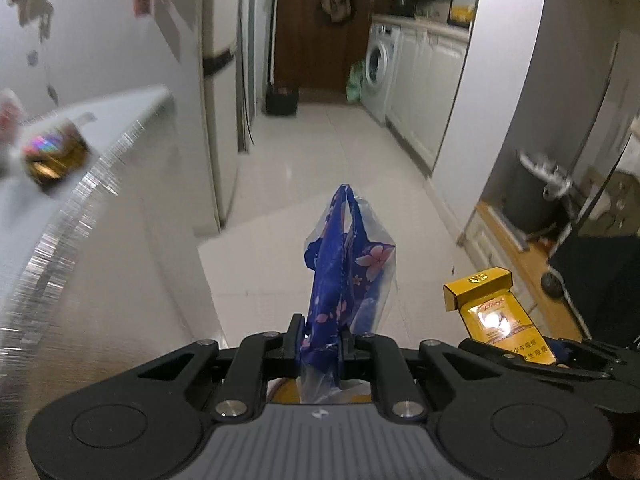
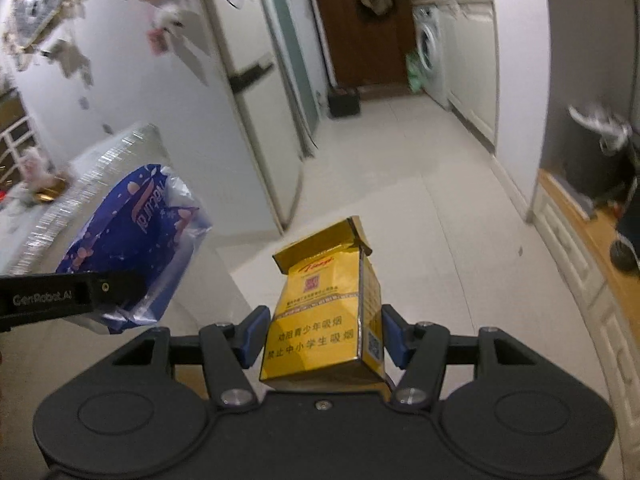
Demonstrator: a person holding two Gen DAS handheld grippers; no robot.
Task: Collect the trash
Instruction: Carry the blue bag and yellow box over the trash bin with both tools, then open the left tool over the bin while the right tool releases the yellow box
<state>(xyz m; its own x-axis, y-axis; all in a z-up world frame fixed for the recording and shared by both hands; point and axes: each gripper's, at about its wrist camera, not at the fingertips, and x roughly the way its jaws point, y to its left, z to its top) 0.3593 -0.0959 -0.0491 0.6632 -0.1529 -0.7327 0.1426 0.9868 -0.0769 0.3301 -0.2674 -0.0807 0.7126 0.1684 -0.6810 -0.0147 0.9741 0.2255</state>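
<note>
Blue wrapper (image 1: 344, 276) pinched in near-closed L fingers (image 1: 294, 336); yellow carton (image 2: 324, 320) between half-open R fingers (image 2: 252, 336).

Ahead I have open pale tiled floor (image 1: 304, 152); the glittery-edged white table (image 1: 100, 168) crowds my left, a dark grey bin (image 1: 528, 196) my right.

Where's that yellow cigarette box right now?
The yellow cigarette box is clamped between the right gripper, held above the pale floor. The blue flowered wrapper in the left gripper hangs to its left.
</note>
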